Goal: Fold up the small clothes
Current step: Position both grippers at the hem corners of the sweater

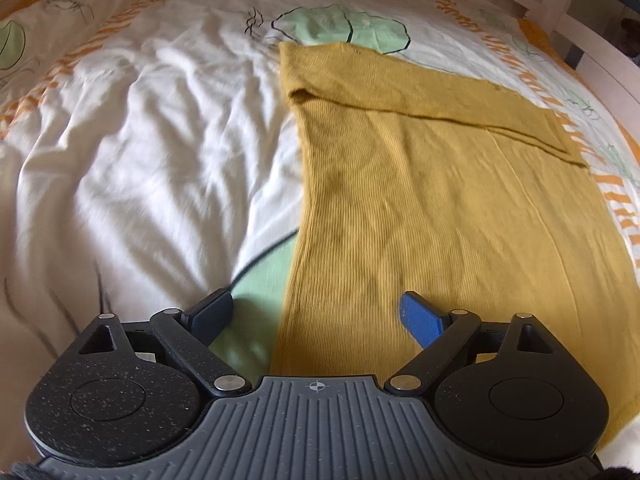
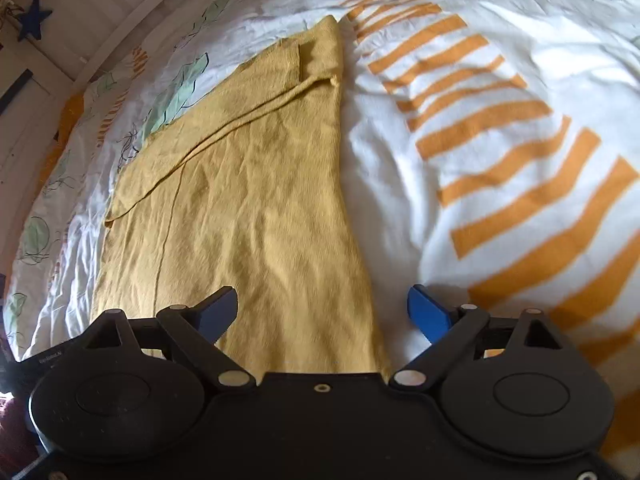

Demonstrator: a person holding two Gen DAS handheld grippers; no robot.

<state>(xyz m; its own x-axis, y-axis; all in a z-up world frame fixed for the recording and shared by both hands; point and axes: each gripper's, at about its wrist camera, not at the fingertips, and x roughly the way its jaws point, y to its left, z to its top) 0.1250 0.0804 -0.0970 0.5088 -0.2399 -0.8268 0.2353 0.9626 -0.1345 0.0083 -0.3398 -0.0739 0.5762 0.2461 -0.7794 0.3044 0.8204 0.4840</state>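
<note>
A mustard-yellow ribbed garment (image 1: 432, 200) lies flat on a bed, with a sleeve folded diagonally across its far end. The left tool (image 1: 320, 316) hangs low over the near end of the garment with its fingers spread wide and nothing between them: the right-hand finger is over the yellow cloth, the left-hand one over the duvet, so the garment's left edge runs between them. The right tool (image 2: 323, 312) is likewise wide open and holds nothing; the garment's right edge passes between its fingers, the left-hand one above the cloth. The duvet cover (image 1: 152, 152) is white and rumpled, printed with orange stripes (image 2: 504, 188) and pale green leaves outlined in black. A white slatted bed frame (image 2: 100, 12) borders the mattress, and a dark blue star (image 2: 34, 18) hangs beside it. No writing is legible.
</note>
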